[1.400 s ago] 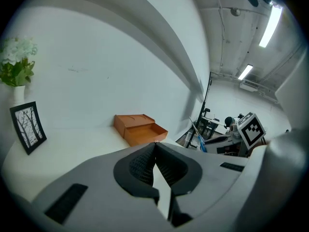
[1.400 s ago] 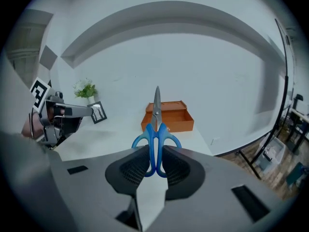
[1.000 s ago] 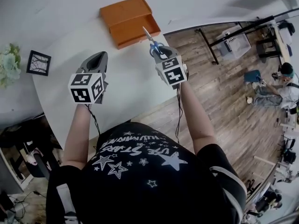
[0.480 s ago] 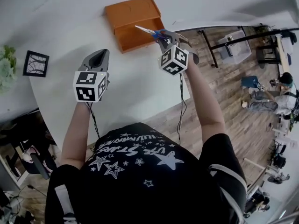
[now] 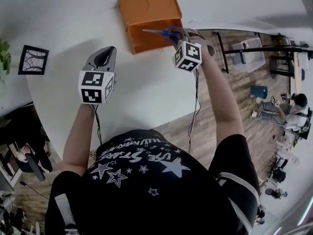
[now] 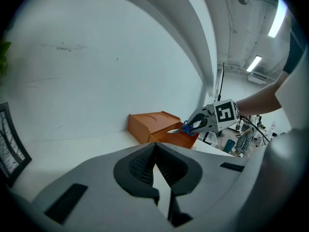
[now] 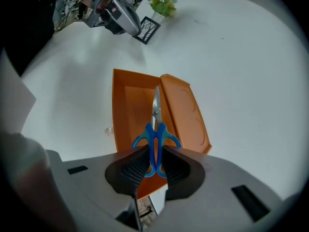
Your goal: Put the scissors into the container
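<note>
Right tool is clamped on the blue handles of the scissors, with the blades pointing forward over the open tray of the orange container on the white tabletop. They look lined up for a drop, but are not yet inside. Left tool hangs off to the side, jaws together on nothing, probably just out of the way.

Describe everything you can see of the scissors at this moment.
The scissors have blue plastic-looking loop handles and short, closed silver blades. The right gripper is clamped on the handles, holding them in the air, blades pointing away from it over the open orange container. Only that gripper touches them; they are not yet inside.
</note>
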A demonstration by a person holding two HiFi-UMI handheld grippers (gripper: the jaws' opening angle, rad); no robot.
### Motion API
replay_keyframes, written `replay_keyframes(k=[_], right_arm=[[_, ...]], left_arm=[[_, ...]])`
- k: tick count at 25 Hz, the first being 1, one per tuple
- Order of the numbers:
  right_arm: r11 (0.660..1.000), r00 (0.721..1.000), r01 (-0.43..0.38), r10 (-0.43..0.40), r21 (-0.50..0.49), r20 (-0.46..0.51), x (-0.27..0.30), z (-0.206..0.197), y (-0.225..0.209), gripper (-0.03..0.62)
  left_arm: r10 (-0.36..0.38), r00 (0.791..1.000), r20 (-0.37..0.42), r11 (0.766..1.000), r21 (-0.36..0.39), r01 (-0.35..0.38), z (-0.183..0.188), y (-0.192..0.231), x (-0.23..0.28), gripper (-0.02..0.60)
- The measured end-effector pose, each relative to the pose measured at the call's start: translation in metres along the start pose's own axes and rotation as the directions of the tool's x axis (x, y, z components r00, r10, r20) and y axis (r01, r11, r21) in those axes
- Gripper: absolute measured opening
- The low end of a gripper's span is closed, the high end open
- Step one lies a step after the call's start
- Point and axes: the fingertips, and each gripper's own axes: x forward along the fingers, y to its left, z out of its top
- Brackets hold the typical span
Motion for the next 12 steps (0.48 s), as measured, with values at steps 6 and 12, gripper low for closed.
replay_keyframes(k=[6, 12], right_arm=[[0.991, 0.995, -0.100, 0.101, -0.090, 0.014, 0.034, 0.002, 0.004, 0.100], [0.971, 0.978, -0.207, 0.207, -0.121, -0.012, 0.054, -0.001, 0.016, 0.098]], left_arm=[[0.008, 1.000, -0.028, 1.000, -0.017, -0.008, -0.012, 0.012, 0.016, 0.018], [0.017, 0.999, -0.040, 0.999, -0.041, -0.019, -0.020, 0.021, 0.022, 0.018]])
